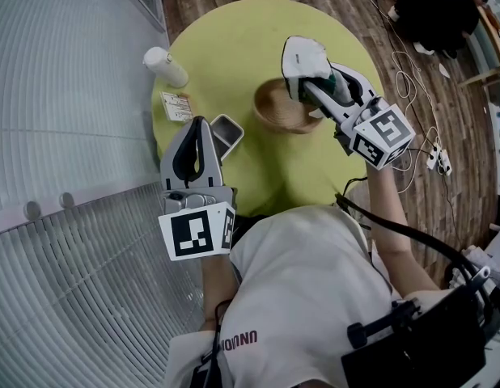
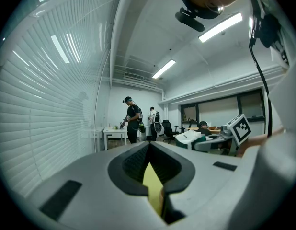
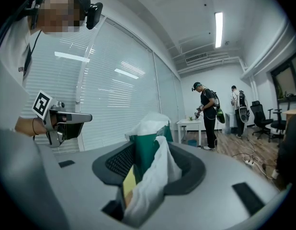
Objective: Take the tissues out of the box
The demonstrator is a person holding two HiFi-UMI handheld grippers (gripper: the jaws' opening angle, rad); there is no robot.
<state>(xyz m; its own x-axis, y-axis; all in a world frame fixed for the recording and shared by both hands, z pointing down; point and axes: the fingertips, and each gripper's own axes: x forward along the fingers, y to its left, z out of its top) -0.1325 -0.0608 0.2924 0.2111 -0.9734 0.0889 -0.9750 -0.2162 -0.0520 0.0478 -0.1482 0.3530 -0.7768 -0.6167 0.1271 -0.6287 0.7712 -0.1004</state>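
My right gripper (image 1: 308,78) is shut on a green tissue pack (image 1: 332,81), held above the wooden bowl (image 1: 276,113) on the yellow-green round table (image 1: 234,43). A white tissue (image 1: 305,56) covers the gripper's tip. In the right gripper view the green pack (image 3: 147,158) stands between the jaws of my right gripper (image 3: 149,146), and a white tissue (image 3: 153,185) hangs from it. My left gripper (image 1: 200,123) hovers at the table's near left edge, shut, with nothing in it. In its own view my left gripper (image 2: 151,146) shows only a sliver of yellow table between the jaws.
A white bottle (image 1: 165,65) lies at the table's left edge, with a printed card (image 1: 177,106) and a small grey tray (image 1: 226,132) nearer me. Cables and a power strip (image 1: 441,162) lie on the wooden floor at right. People (image 3: 206,113) stand at a far desk.
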